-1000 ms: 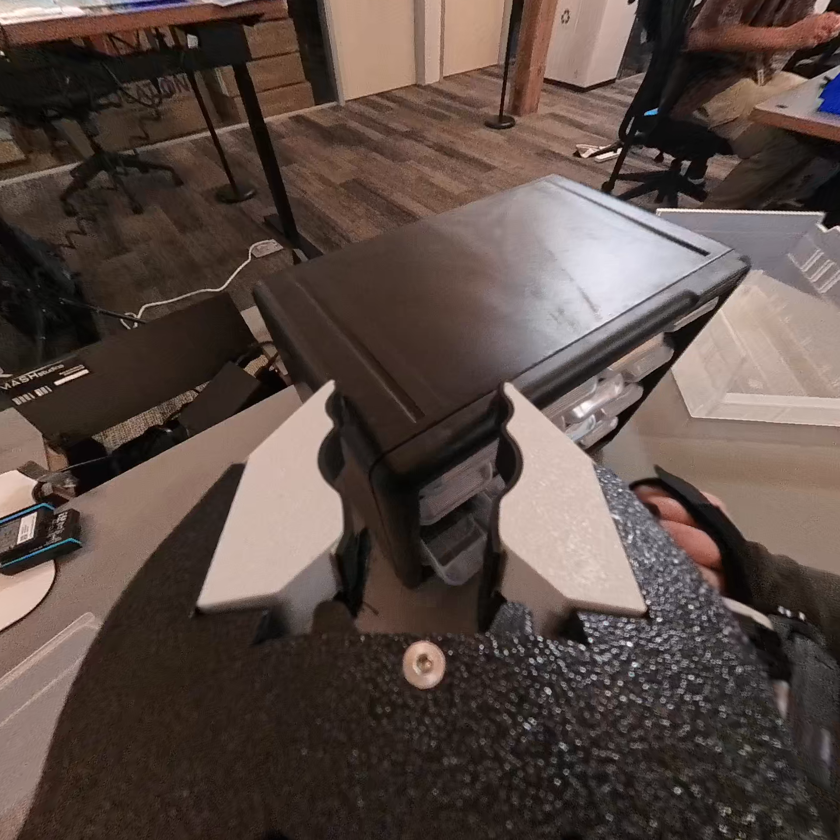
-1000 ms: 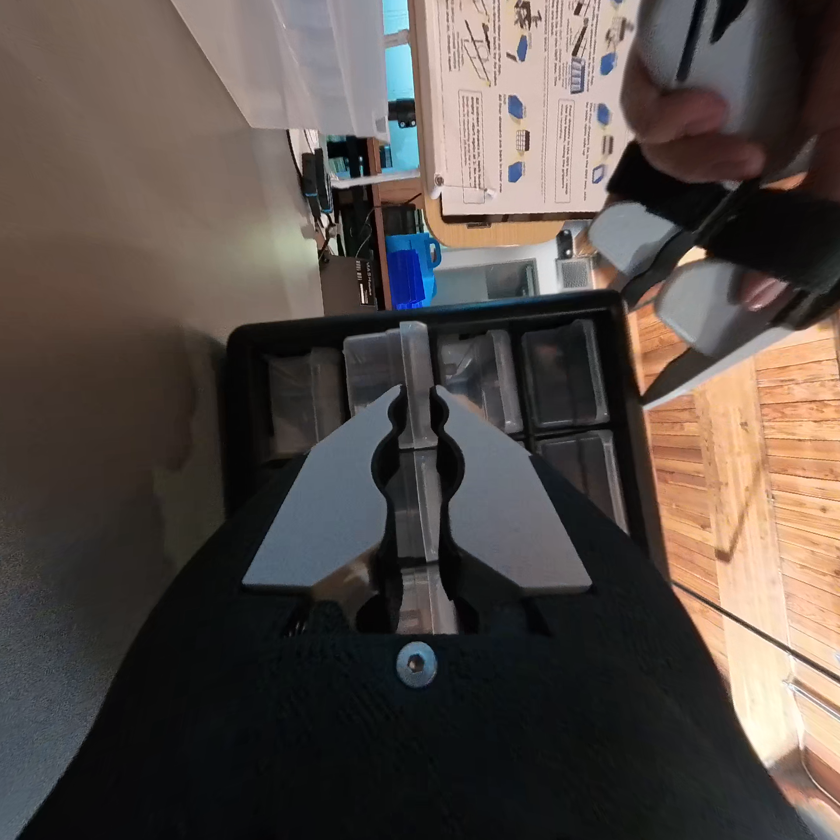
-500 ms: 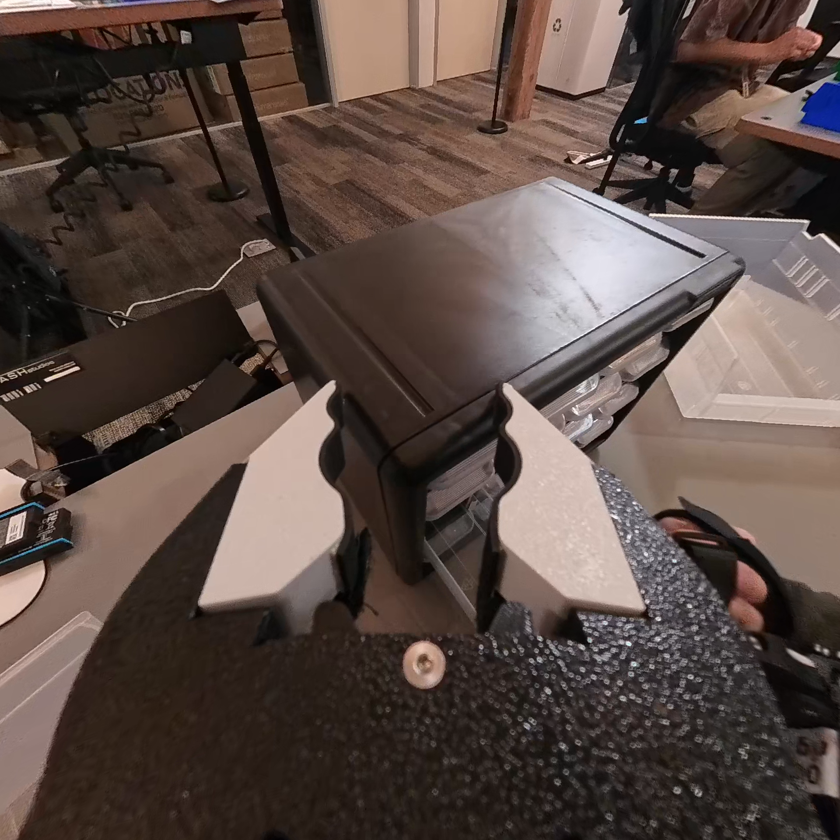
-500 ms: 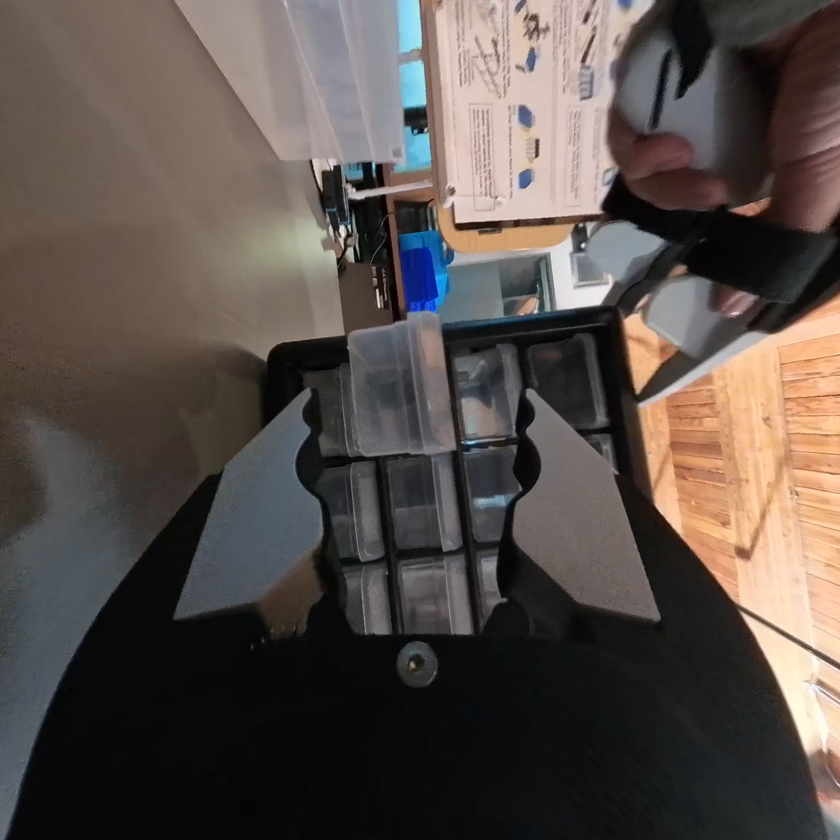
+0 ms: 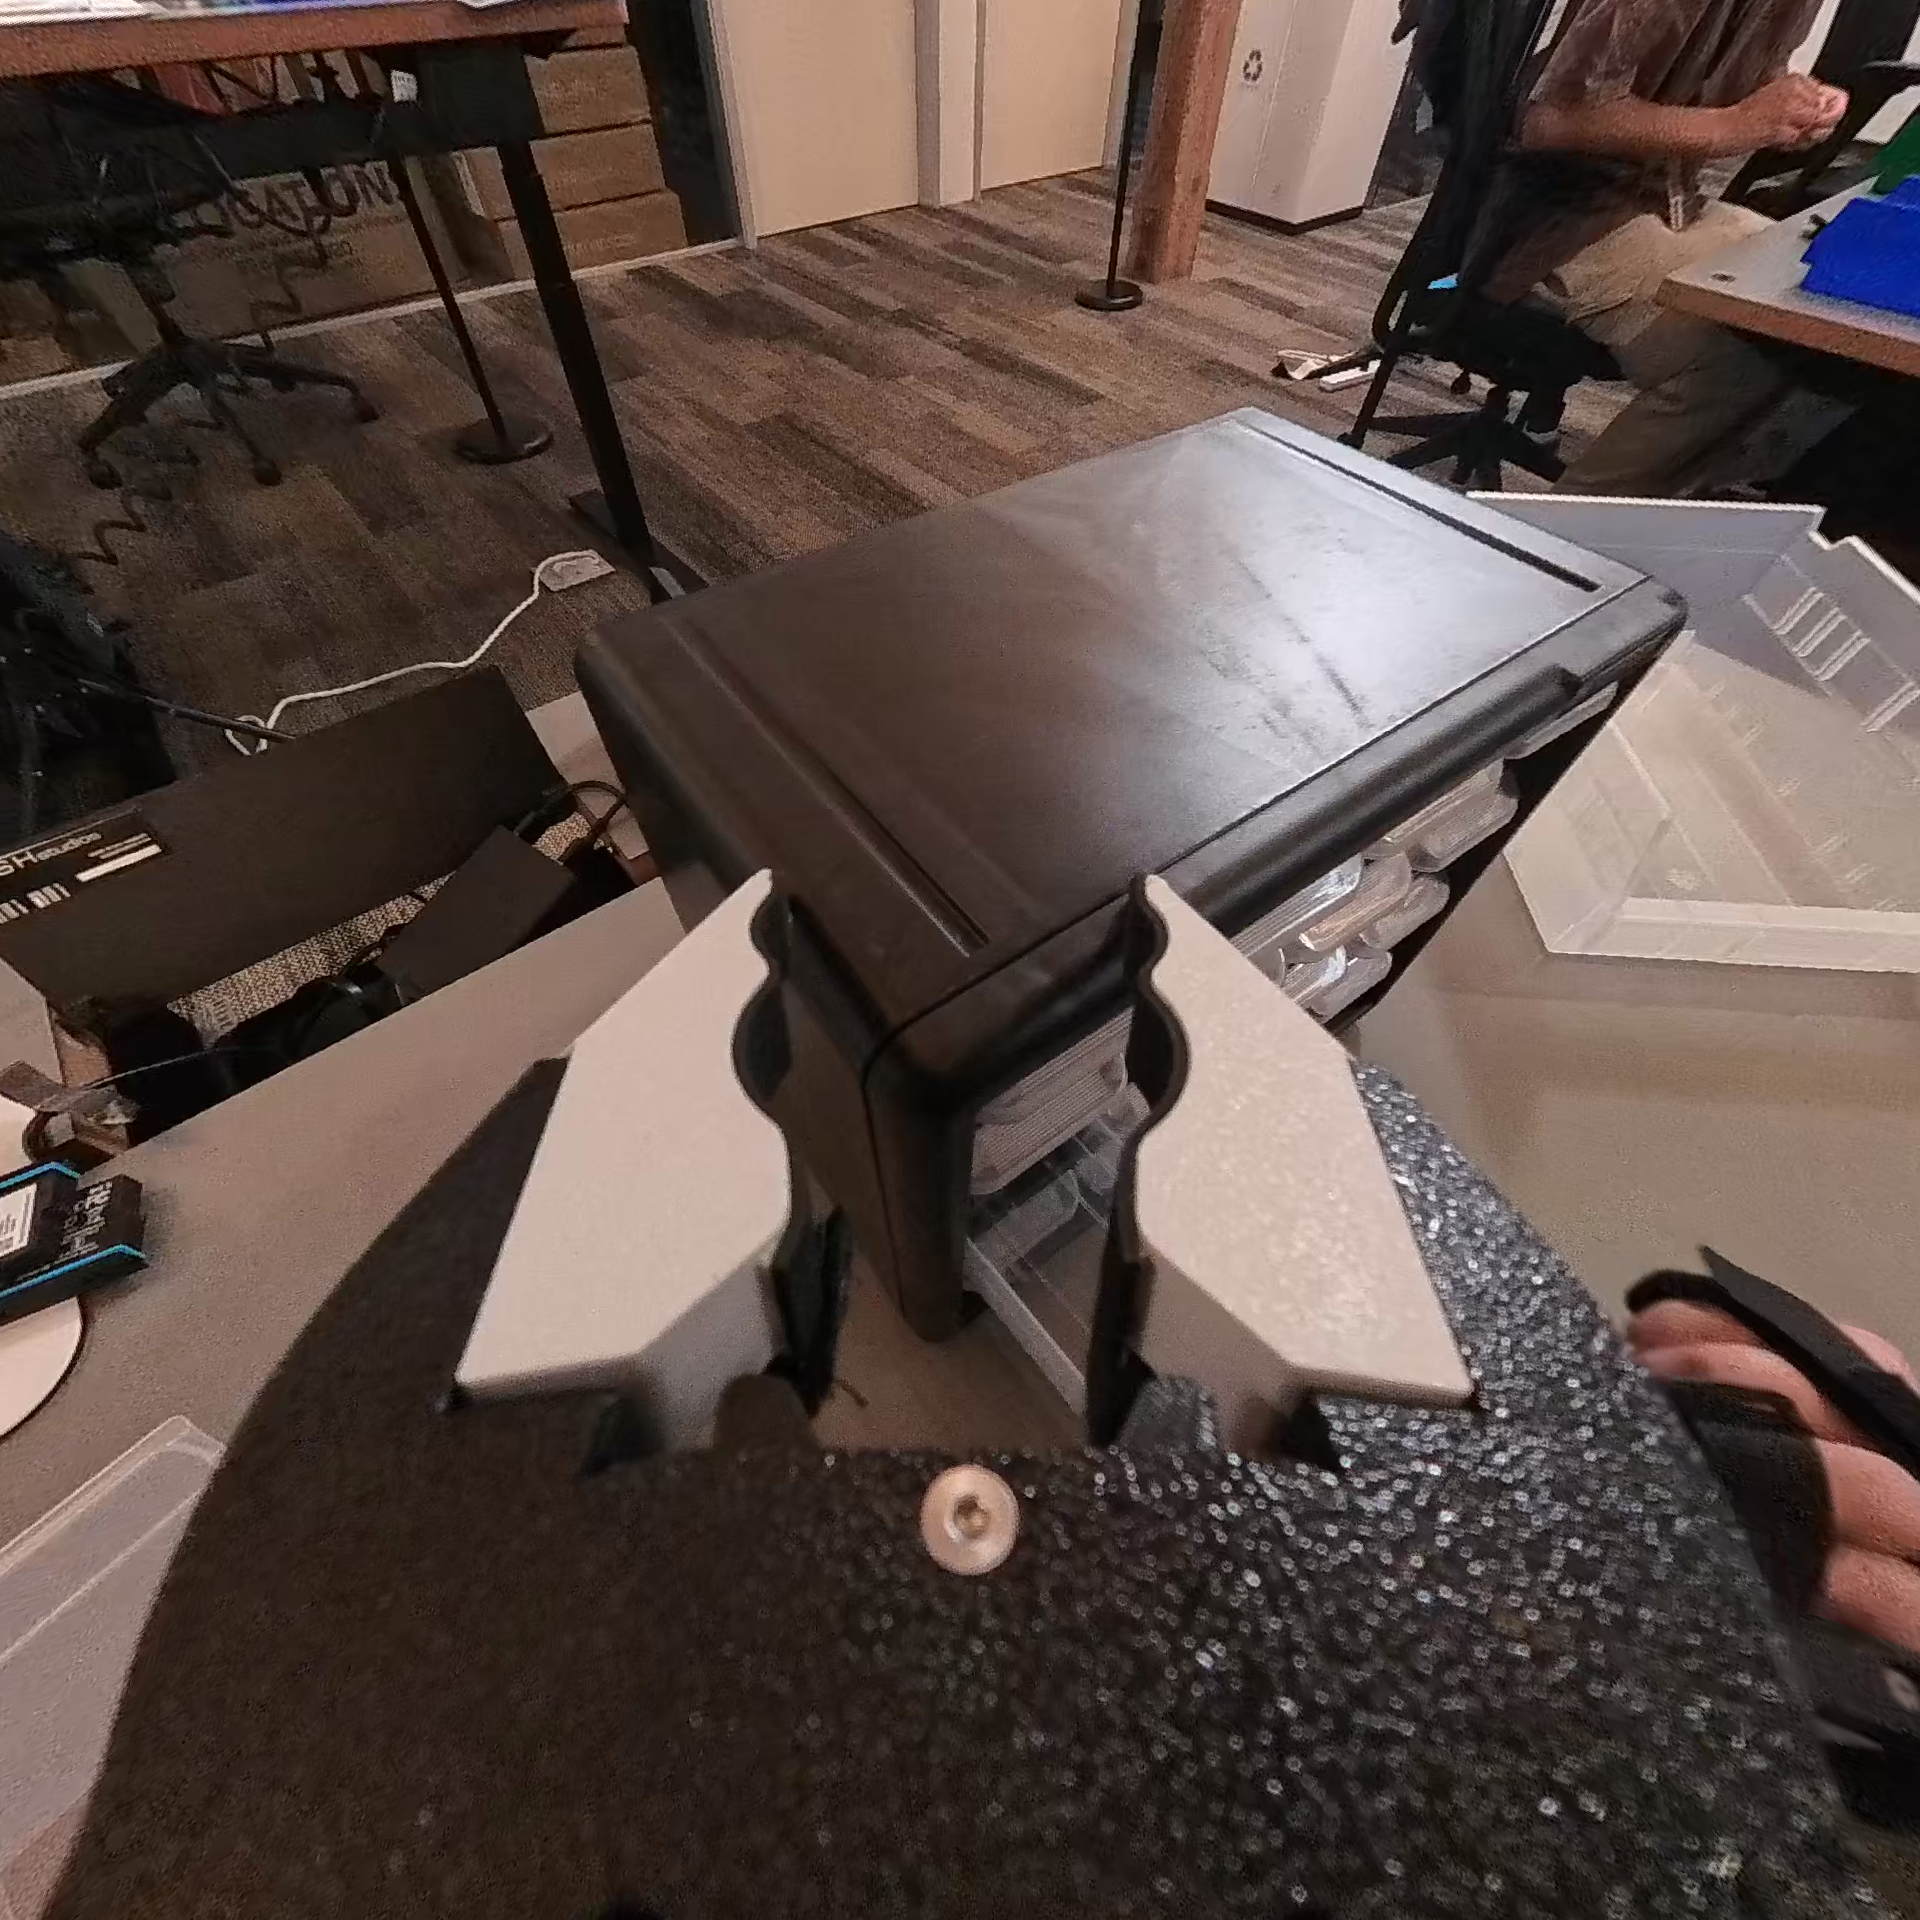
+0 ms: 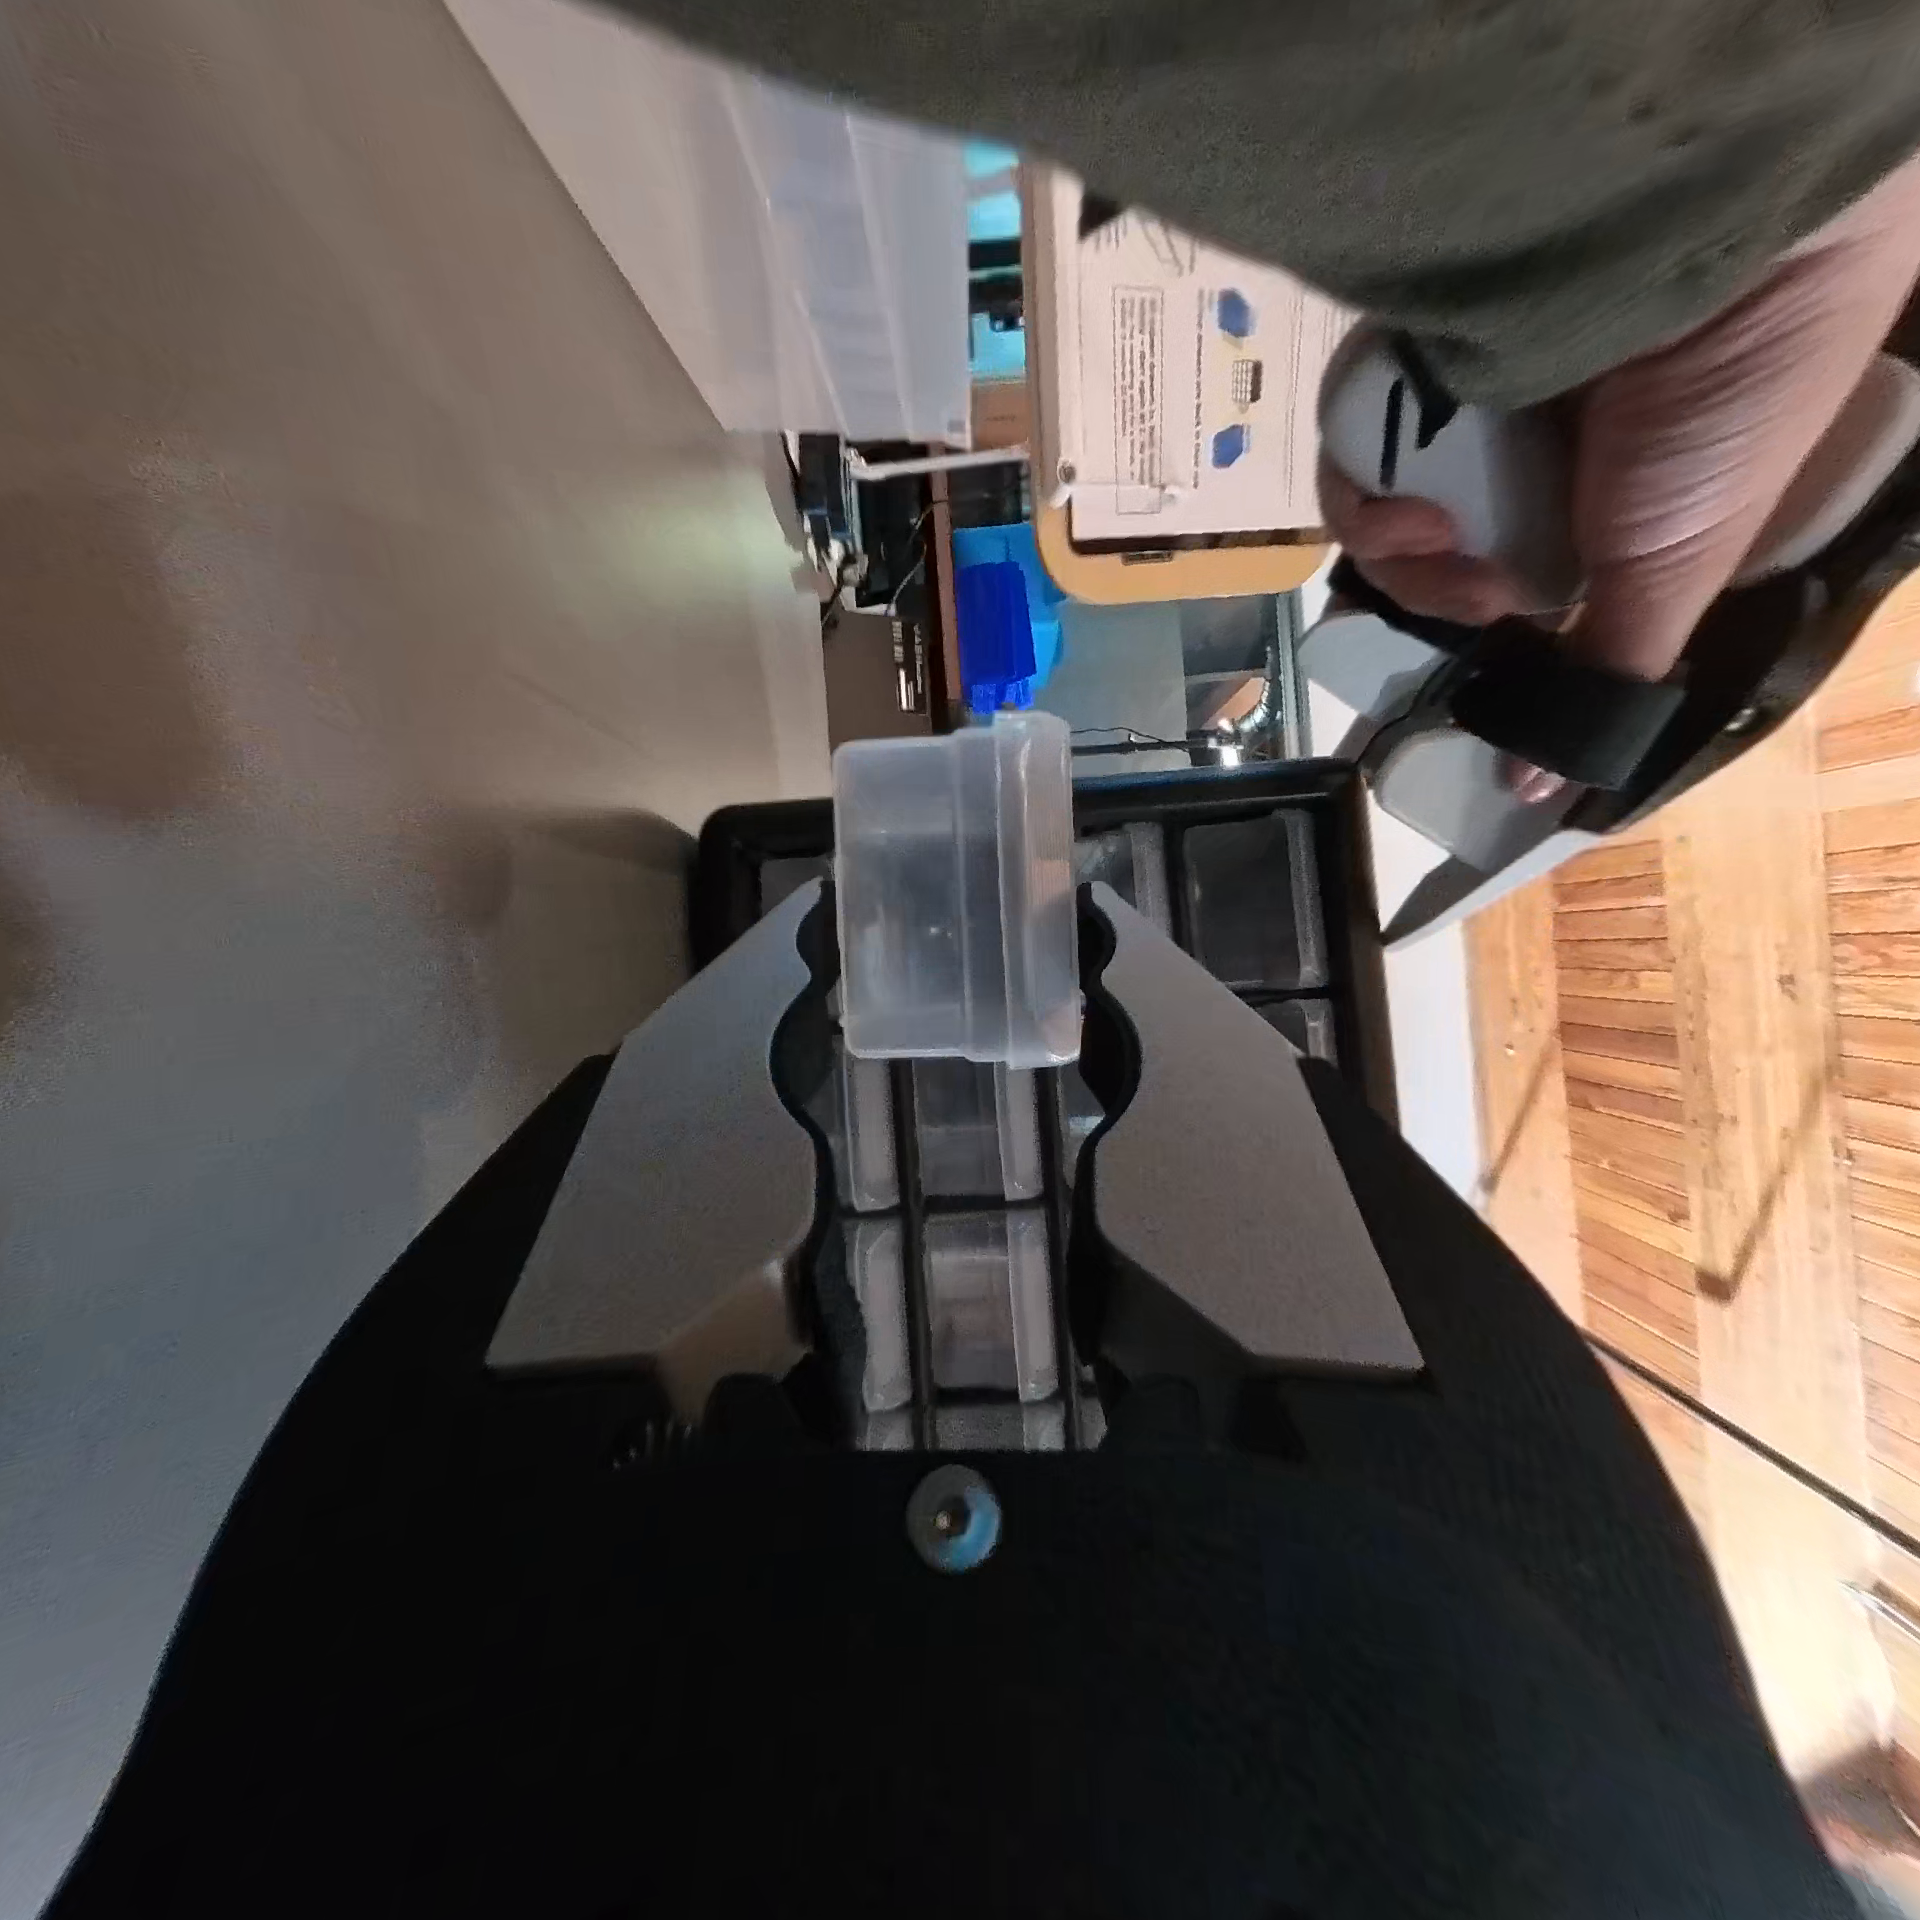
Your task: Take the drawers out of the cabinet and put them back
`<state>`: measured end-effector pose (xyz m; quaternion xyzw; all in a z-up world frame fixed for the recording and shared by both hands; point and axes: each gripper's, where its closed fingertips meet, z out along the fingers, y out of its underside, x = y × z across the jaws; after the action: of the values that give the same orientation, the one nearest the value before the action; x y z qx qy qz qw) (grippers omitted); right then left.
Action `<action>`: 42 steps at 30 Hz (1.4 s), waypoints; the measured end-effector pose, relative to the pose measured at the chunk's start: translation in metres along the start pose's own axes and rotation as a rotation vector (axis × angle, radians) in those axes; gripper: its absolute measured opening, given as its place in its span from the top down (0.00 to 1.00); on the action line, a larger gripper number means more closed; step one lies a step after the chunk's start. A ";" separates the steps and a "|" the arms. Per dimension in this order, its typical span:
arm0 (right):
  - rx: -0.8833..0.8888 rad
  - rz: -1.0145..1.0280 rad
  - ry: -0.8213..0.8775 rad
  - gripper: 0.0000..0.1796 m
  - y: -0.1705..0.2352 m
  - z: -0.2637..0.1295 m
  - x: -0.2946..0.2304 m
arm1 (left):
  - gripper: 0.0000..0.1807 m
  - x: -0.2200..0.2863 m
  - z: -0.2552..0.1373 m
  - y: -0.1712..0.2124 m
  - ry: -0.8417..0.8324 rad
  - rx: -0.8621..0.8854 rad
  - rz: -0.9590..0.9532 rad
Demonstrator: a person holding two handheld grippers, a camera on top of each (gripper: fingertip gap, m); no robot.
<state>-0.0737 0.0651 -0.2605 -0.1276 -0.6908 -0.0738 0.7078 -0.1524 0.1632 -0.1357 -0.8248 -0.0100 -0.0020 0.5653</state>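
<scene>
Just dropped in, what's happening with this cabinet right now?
The left gripper is open, straddling the front corner of the black drawer cabinet on the table. The right gripper faces the cabinet's front, its fingers either side of one clear drawer that sticks out from its slot. Whether they grip it is unclear.

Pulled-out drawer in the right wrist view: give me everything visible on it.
The drawer is a small box of clear, slightly frosted plastic with rounded corners and a raised lip along one end. It looks empty. It sticks out of the front of the black cabinet, partly pulled from its slot, while the neighbouring clear drawers sit flush. It lies between the fingertips of the right tool, whose fingers flank its two sides closely; whether they actually press on it cannot be told.
</scene>
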 end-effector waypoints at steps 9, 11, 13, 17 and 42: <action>0.065 0.200 -0.114 0.75 -0.014 -0.043 0.017 | 0.66 0.001 0.001 -0.001 0.003 0.004 0.004; 0.074 0.272 -0.120 0.75 -0.010 -0.057 0.035 | 0.66 0.001 0.001 -0.001 0.003 0.004 0.004; 0.057 0.355 -0.108 0.75 0.003 -0.075 0.058 | 0.66 0.001 0.001 -0.001 0.003 0.004 0.004; -0.102 0.445 0.043 0.75 0.062 -0.126 0.125 | 0.66 0.001 0.001 -0.001 0.003 0.008 0.003; -1.337 0.854 0.043 0.75 0.505 -0.180 0.076 | 0.66 -0.002 0.003 -0.002 0.037 0.025 0.005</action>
<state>0.2432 0.5028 -0.2266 -0.7781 -0.3774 -0.1977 0.4615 -0.1542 0.1665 -0.1348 -0.8175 0.0026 -0.0159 0.5758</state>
